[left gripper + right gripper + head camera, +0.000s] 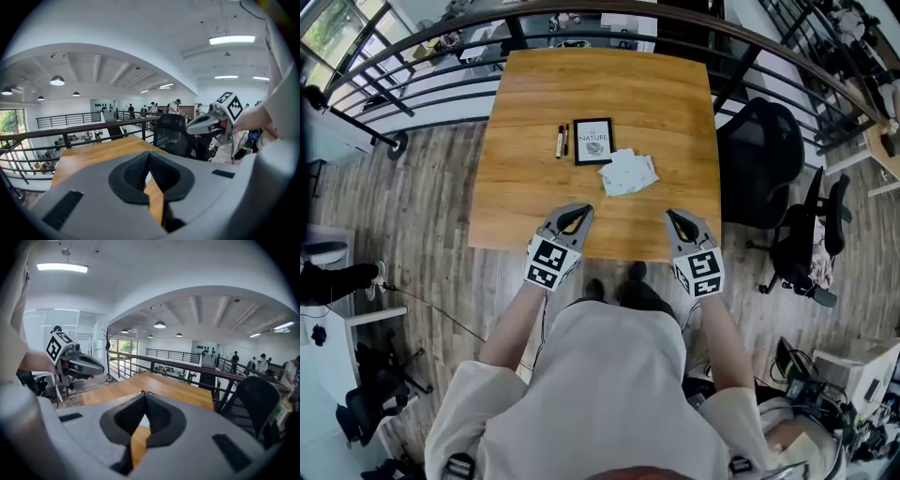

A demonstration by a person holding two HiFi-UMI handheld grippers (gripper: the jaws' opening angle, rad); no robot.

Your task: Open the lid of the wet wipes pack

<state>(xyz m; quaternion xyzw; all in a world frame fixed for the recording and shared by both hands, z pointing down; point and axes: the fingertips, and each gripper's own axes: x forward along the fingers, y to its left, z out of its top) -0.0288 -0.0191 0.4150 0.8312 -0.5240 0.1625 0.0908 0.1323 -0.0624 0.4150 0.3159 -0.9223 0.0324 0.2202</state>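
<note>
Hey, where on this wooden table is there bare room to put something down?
The far half of the light wooden table, beyond the two black pens and black-framed white card, is bare. So are the left strip beside the pens and the right side past the white wet wipes pack. Only the centre is crowded.

Seen from the head view, the soft white wet wipes pack with pale green print on the brown wooden table is too small to tell whether its lid is open or closed. The fine print on the black-framed white card is unreadable. In the gripper views, the grey bodies of the left gripper and right gripper hide most of the table, including the pack.
</note>
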